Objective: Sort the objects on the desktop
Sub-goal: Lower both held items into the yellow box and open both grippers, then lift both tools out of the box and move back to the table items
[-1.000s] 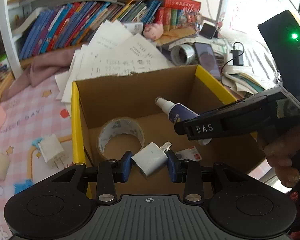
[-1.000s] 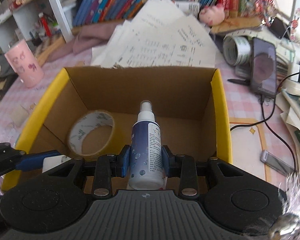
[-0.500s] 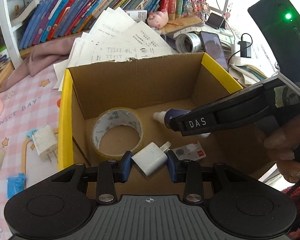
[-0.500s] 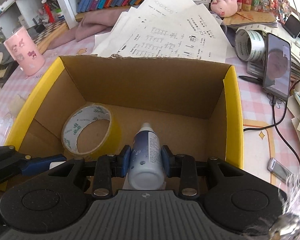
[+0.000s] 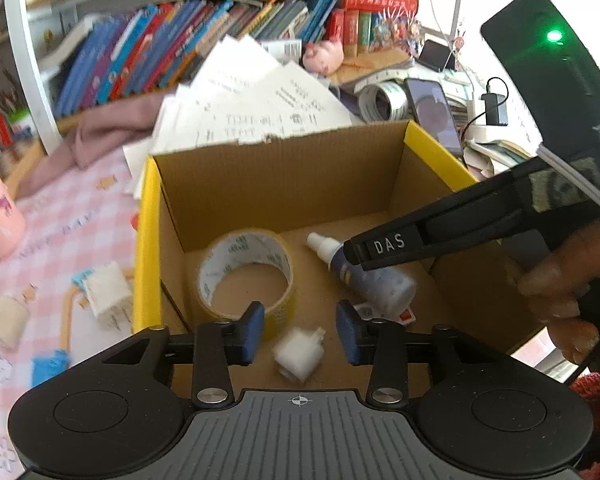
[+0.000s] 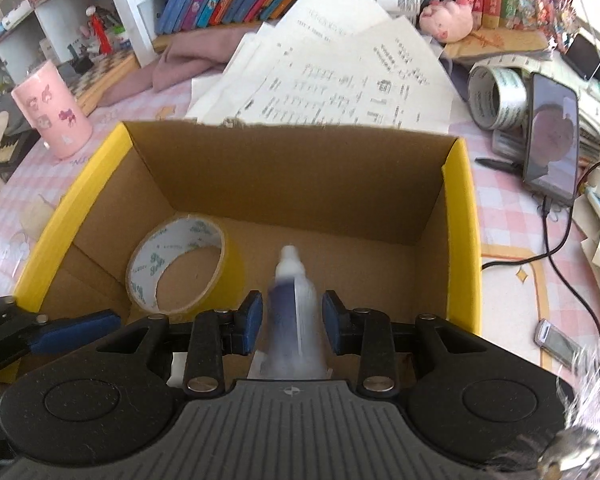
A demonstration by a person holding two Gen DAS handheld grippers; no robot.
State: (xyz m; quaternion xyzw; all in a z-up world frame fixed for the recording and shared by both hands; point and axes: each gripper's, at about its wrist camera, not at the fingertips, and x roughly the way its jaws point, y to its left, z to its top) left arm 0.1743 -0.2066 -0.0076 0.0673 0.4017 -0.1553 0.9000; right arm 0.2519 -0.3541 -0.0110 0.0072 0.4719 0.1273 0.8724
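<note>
A cardboard box (image 5: 144,240) with yellow edges holds a tape roll (image 5: 236,248) and a red-white card (image 5: 396,314). My left gripper (image 5: 300,334) hovers over the box's near side with its jaws opening. A blurred white charger plug (image 5: 298,354) sits loose just below them, clear of both pads. My right gripper (image 6: 292,320) is shut on a blue-and-white spray bottle (image 6: 290,304), blurred, nozzle pointing away, low inside the box (image 6: 464,240). In the left wrist view, one right finger (image 5: 384,244) crosses that bottle (image 5: 376,284). The tape roll (image 6: 168,240) lies left of it.
A second white charger (image 5: 108,296) lies on the pink checked cloth left of the box. Beyond the box are fanned papers (image 6: 340,80), a pink cup (image 6: 52,112), a grey tape roll (image 6: 496,96) and a phone (image 6: 552,136). A USB stick (image 6: 558,344) lies at right.
The left jaws have spread and the white charger has dropped out of them into the box. The right gripper has carried the bottle lower inside the box.
</note>
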